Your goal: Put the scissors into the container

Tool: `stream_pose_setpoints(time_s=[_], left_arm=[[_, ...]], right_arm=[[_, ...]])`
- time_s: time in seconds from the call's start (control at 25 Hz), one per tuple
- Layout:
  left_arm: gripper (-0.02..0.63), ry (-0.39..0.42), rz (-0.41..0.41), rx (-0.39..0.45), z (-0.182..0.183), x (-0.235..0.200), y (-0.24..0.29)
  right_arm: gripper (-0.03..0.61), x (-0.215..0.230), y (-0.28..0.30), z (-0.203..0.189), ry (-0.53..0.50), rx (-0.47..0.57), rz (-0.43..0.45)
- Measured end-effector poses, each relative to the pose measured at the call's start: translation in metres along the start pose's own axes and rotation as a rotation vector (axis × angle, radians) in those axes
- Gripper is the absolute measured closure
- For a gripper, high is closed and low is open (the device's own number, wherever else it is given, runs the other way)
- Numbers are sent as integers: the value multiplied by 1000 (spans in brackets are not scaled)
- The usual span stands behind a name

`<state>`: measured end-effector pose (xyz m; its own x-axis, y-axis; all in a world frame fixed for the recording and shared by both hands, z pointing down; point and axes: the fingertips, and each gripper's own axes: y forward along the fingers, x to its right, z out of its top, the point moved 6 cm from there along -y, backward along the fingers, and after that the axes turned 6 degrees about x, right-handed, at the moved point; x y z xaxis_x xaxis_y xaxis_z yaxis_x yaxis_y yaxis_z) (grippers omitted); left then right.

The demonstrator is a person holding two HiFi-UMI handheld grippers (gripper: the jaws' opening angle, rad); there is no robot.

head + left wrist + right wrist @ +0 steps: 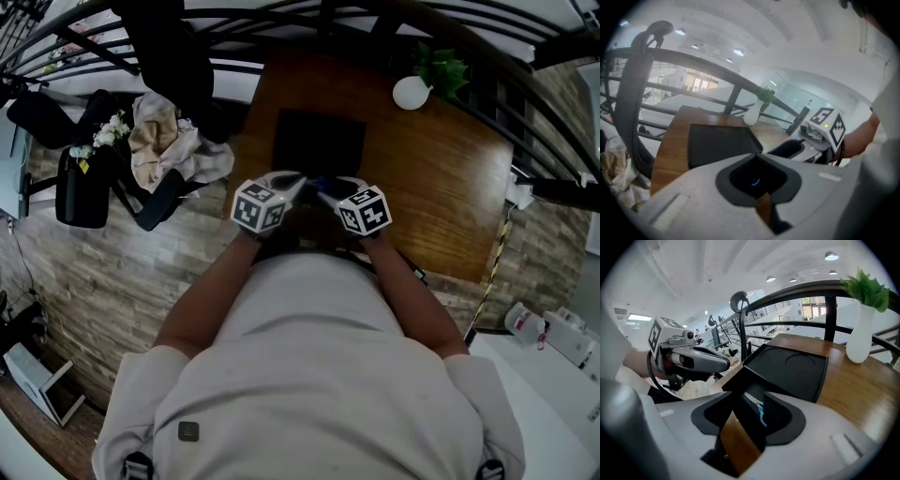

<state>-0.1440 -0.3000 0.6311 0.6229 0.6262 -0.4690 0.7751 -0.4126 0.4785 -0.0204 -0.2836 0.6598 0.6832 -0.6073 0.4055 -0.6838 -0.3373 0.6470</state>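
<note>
Two hand-held grippers meet almost tip to tip close in front of the person's body, and they differ. The left hand-held gripper (757,157) is clenched on nothing: its jaw tips touch, leaving only the dark hollow of the pads, in which a blue glint shows. The right hand-held gripper (747,401) is released, its jaws parted, and in that gap show the scissors (761,416), hard against the inner edge of one pad. I judge that the pads are not pressing them, since a strip of bare wood shows on the other side, though the margin is small. Both tools angle toward one spot, which reads as a set-up for the pick: the right lines its opening over the handle while the left sits closed beside it, out of the way. Little of the scissors shows: a bright blue curve, likely a handle loop, and a thin pale line above it that may be a blade. The jaws hide the rest. They seem to lie on the bench (862,385) just before the near corner of the container (787,369), a shallow black tray with two faint round marks, so the carry looks short. A white vase (858,341) holding a green plant stands well beyond.
</note>
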Motion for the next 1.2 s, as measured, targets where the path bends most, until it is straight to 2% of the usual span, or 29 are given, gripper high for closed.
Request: stream_pose_setpoints(time_s=[0.36, 0.6, 0.76, 1.2], left_arm=[[609, 23, 18, 16, 10, 18, 0], [609, 29, 38, 34, 14, 31, 2], [609, 32, 55, 48, 16, 38, -2], [609, 29, 91, 86, 20, 54, -4]], right_arm=[[492, 2, -29, 12, -48, 67, 22], [546, 3, -47, 20, -86, 123, 26], [572, -1, -56, 23, -103, 142, 42], [572, -6, -74, 33, -130, 177, 114]])
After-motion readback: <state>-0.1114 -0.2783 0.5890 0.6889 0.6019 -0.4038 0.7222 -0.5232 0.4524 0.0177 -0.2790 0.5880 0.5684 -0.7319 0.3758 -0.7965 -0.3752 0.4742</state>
